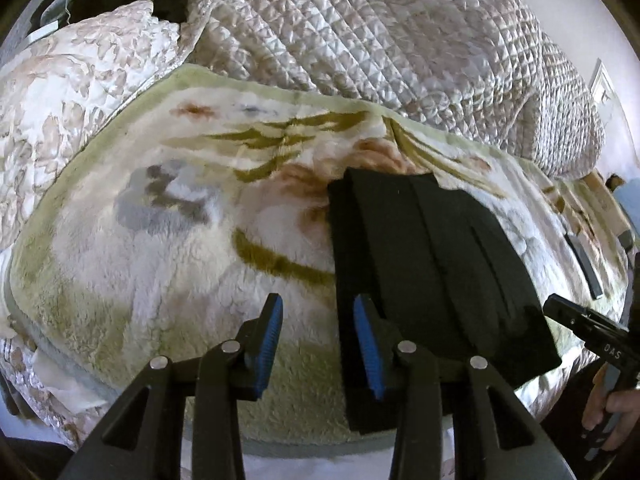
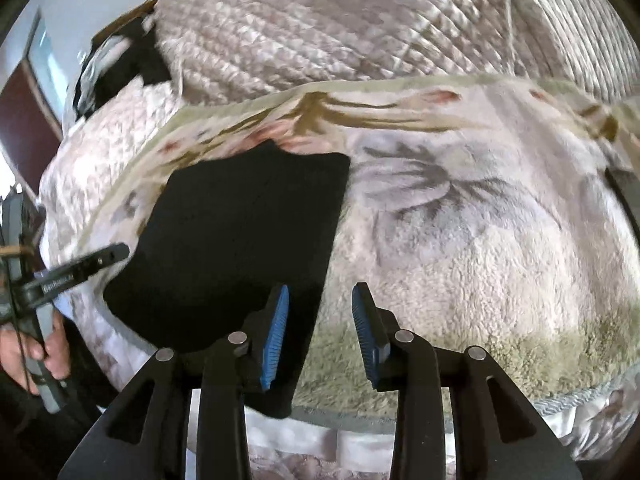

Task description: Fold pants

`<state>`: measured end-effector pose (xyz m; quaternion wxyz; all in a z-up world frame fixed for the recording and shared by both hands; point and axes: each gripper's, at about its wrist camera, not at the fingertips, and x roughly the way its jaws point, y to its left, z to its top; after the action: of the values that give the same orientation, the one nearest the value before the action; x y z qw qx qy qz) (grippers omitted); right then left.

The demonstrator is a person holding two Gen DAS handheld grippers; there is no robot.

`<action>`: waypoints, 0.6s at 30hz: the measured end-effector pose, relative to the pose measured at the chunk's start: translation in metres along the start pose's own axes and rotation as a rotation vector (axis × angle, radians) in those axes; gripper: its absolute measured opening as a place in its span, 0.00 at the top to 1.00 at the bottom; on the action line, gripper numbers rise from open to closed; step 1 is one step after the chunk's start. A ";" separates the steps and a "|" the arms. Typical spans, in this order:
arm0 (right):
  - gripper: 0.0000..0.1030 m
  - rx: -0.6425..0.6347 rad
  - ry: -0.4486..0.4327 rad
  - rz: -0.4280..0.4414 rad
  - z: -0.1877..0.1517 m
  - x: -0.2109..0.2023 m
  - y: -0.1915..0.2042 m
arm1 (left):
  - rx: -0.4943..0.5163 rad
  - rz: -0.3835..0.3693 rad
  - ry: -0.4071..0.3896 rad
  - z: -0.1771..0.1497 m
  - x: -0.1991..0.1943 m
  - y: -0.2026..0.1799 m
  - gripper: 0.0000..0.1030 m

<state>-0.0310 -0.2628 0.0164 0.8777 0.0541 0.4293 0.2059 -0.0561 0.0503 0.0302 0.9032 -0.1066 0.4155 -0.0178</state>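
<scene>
The black pants (image 1: 432,264) lie folded in a flat rectangular stack on the fluffy floral blanket (image 1: 160,248). In the right wrist view the pants (image 2: 240,240) lie left of centre. My left gripper (image 1: 318,340) is open and empty, its blue pads just left of the pants' near-left edge. My right gripper (image 2: 320,328) is open and empty, its left pad over the pants' near-right edge. The right gripper also shows at the right of the left wrist view (image 1: 588,328), beside the pants. The left gripper shows at the left of the right wrist view (image 2: 72,272).
A quilted silvery bedspread (image 1: 380,48) is bunched up behind the blanket. A floral pillow or duvet (image 1: 68,92) lies at the far left. A dark flat object (image 1: 584,260) lies on the blanket to the right of the pants. The bed's near edge (image 2: 340,440) runs below the grippers.
</scene>
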 end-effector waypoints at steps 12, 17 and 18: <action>0.52 0.062 0.033 0.097 0.018 0.024 -0.004 | 0.007 -0.124 0.053 0.016 0.028 -0.016 0.54; 0.52 0.092 0.056 0.133 0.010 0.028 -0.009 | -0.046 -0.199 0.062 0.003 0.028 -0.006 0.50; 0.52 0.090 0.056 0.137 0.009 0.029 -0.008 | -0.048 -0.205 0.063 0.002 0.028 -0.006 0.50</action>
<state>-0.0057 -0.2574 -0.0007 0.8459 0.1171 0.4579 0.2471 -0.0356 0.0415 0.0117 0.8803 -0.1697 0.4307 -0.1035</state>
